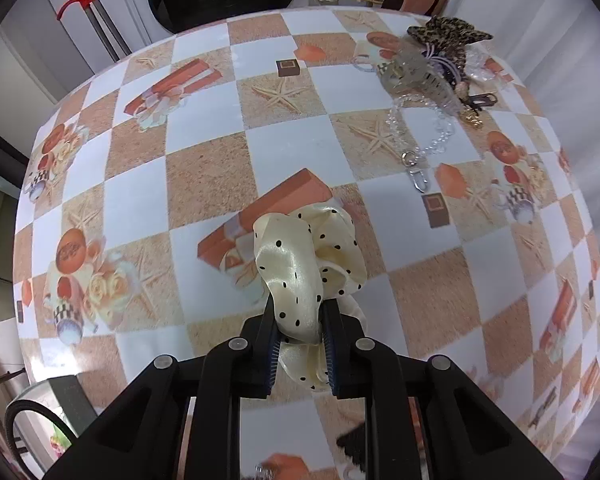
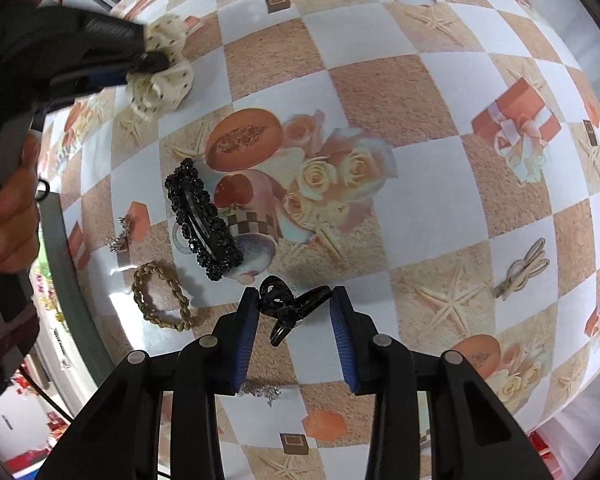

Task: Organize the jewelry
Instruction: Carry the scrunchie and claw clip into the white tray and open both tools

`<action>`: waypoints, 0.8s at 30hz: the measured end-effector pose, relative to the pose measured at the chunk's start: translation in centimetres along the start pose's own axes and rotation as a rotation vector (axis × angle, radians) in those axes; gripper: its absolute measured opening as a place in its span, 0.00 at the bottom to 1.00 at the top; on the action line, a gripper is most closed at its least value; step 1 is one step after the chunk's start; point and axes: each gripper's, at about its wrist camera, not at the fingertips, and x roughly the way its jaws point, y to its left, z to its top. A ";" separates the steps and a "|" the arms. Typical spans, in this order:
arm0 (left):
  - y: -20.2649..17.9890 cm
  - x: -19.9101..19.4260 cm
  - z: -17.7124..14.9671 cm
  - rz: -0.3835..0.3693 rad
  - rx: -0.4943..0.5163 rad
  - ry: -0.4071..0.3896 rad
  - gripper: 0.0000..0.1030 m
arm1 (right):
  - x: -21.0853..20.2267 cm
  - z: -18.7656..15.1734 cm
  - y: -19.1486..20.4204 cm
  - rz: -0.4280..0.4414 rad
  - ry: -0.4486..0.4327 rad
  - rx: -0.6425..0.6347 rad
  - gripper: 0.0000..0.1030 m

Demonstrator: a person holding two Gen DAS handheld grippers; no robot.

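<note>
**Scrunchie pinched, black clip between open fingers**

Between the left gripper's (image 1: 298,320) two fingers sat a cream scrunchie (image 1: 308,264) with black dots, its satin folds squeezed by the blue pads and bulging out above and below them. That gripper was clenched on the fabric, the rest of the scrunchie spilling forward over the checkered tablecloth (image 1: 204,176).

Over on the other side, the right gripper (image 2: 294,312) pointed down at a small black claw clip (image 2: 286,304) lying on the cloth (its curved prongs spread toward both pads). The left pad (image 2: 246,336) looked to be touching or nearly touching the clip's looped end, while the right pad stood just beside the other end; whether it pressed on the clip could not be told.

Just beyond the clip lay a black beaded barrette (image 2: 202,220), and to its left a braided tan hair tie (image 2: 160,296), both clear of the fingers.
</note>
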 end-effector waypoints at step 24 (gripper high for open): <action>4.2 -11.1 -13.7 0.021 -0.212 -0.023 0.23 | -6.0 -0.1 -2.9 0.116 -0.028 -0.091 0.38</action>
